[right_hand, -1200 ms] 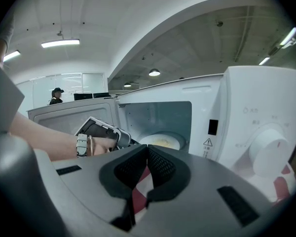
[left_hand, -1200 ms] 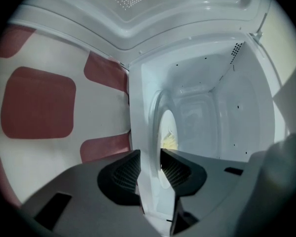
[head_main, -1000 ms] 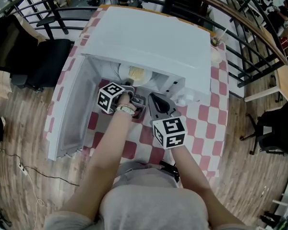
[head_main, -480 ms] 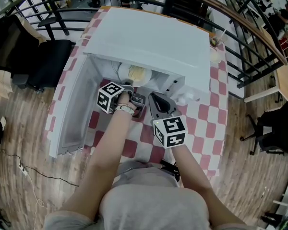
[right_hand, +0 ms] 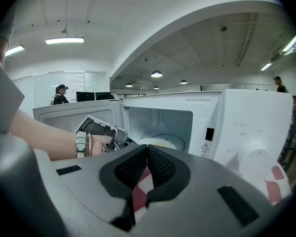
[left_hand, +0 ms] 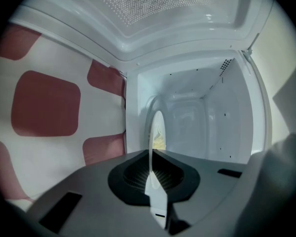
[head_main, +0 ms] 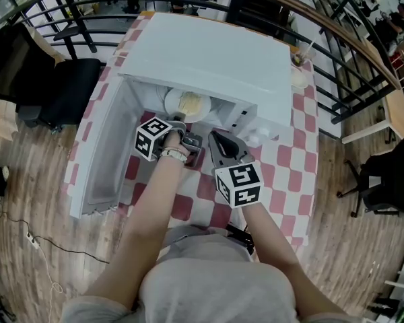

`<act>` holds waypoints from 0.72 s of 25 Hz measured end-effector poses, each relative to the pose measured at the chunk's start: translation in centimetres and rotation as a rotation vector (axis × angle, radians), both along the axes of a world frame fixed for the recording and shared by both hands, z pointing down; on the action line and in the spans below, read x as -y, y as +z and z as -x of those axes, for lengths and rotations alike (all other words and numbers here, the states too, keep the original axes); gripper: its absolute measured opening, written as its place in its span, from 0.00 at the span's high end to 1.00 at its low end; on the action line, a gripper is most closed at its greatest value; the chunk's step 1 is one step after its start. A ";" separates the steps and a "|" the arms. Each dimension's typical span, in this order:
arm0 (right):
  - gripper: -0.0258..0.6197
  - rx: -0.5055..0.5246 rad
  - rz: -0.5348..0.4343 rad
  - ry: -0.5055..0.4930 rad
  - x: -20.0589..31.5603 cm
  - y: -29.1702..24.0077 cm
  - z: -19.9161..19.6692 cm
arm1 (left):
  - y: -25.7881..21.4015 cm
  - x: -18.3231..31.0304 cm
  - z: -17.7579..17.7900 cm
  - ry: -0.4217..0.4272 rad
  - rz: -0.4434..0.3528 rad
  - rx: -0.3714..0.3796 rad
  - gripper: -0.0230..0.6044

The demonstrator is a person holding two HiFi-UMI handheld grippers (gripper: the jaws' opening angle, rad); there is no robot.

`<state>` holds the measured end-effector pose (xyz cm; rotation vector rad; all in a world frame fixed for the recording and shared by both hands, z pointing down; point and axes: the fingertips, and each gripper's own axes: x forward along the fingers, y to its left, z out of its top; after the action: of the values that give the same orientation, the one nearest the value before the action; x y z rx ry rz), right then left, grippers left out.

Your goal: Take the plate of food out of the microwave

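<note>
Just inside the boxy white microwave (head_main: 209, 59), the left gripper (left_hand: 150, 171) pinched the thin rim of the round, glossy white plate (head_main: 170, 103) of pale yellow food (head_main: 190, 101), while the right gripper (right_hand: 147, 154), ribbed black pads together and empty, hung before its warning-triangle label (right_hand: 204, 146).

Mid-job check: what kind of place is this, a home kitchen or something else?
Probably an open-plan office or lab rather than a home kitchen. The microwave sits on a red-checked tablecloth beside a metal railing. There is an office chair close by, and monitors stand behind.
</note>
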<state>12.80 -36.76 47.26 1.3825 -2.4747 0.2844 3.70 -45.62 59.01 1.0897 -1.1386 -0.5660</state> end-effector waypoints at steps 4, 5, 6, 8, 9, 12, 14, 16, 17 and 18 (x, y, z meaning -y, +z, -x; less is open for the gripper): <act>0.92 -0.003 -0.007 -0.003 -0.2 -0.3 0.1 | -0.2 -0.3 0.2 -0.002 -0.001 -0.007 0.95; 0.92 -0.002 -0.009 -0.002 -0.3 -0.4 0.1 | -0.3 -0.4 0.2 -0.001 -0.003 -0.009 0.95; 0.92 -0.001 -0.011 -0.002 -0.3 -0.5 0.2 | -0.4 -0.5 0.2 0.000 -0.006 -0.010 0.95; 0.92 0.000 -0.014 -0.003 -0.5 -0.6 0.3 | -0.6 -0.6 0.2 -0.001 -0.014 -0.014 0.95; 0.92 0.000 -0.016 -0.003 -0.6 -0.7 0.3 | -0.7 -0.7 0.3 -0.002 -0.017 -0.015 0.95; 0.92 0.001 -0.022 -0.002 -0.7 -0.9 0.5 | -0.9 -1.1 0.3 0.000 -0.022 -0.018 0.95; 0.92 0.003 -0.030 0.000 -0.7 -1.1 0.5 | -1.1 -1.3 0.3 0.004 -0.028 -0.020 0.95; 0.92 0.003 -0.043 0.003 -0.6 -1.5 0.6 | -1.5 -1.5 0.2 0.011 -0.037 -0.019 0.95; 0.92 0.004 -0.051 0.004 -0.6 -1.8 0.6 | -1.7 -1.6 0.2 0.014 -0.040 -0.019 0.95; 0.92 0.004 -0.059 0.005 -0.5 -2.1 0.6 | -1.9 -1.7 0.1 0.016 -0.044 -0.019 0.95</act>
<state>12.16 -36.22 45.20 1.4123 -2.5020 0.2175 3.56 -43.93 57.09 1.1286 -1.1042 -0.5899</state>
